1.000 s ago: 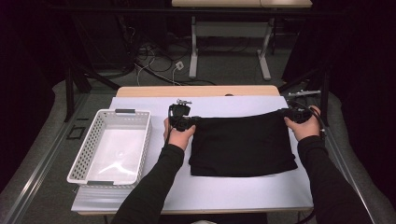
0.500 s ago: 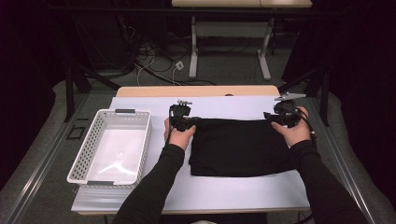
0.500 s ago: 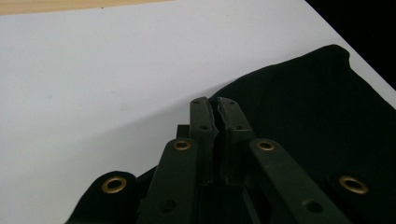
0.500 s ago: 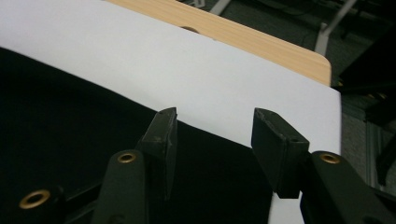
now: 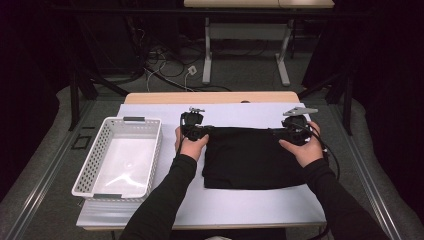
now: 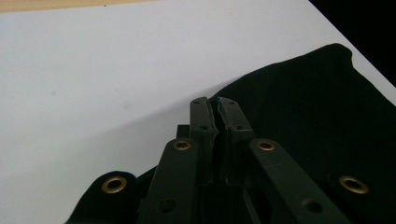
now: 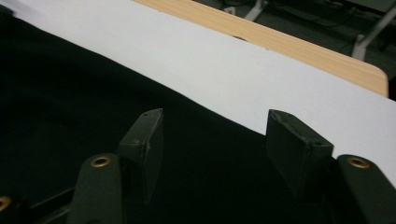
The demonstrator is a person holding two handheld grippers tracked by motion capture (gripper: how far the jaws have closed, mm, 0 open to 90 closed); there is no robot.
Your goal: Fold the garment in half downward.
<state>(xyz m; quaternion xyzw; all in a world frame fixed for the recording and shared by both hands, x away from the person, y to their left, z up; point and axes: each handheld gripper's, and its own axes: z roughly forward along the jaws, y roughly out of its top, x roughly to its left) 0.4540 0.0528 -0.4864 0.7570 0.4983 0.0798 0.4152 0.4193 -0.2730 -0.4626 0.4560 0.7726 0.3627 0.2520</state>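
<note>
My left tongs (image 6: 215,121) are pinched together on the far left corner of the black cloth (image 5: 252,157), with a bit of fabric edge caught right between the tips. My right tongs (image 7: 224,144) are standing apart, and they've just been opening up; the cloth's far edge lies under the gap, but the pads aren't pressing on anything. In the high view the left tongs (image 5: 192,131) sit at the cloth's far left corner and the right tongs (image 5: 294,134) at its far right corner.

Count-wise: two tongs, one black cloth, one white basket (image 5: 87,172). The cloth is folded into a rough rectangle and lies flat on the white surface (image 5: 250,207), a bit right of middle. The basket sits on the left side of the surface, well apart from the cloth, open side up. Past the far edge there's a strip of bare wood (image 5: 210,97).
</note>
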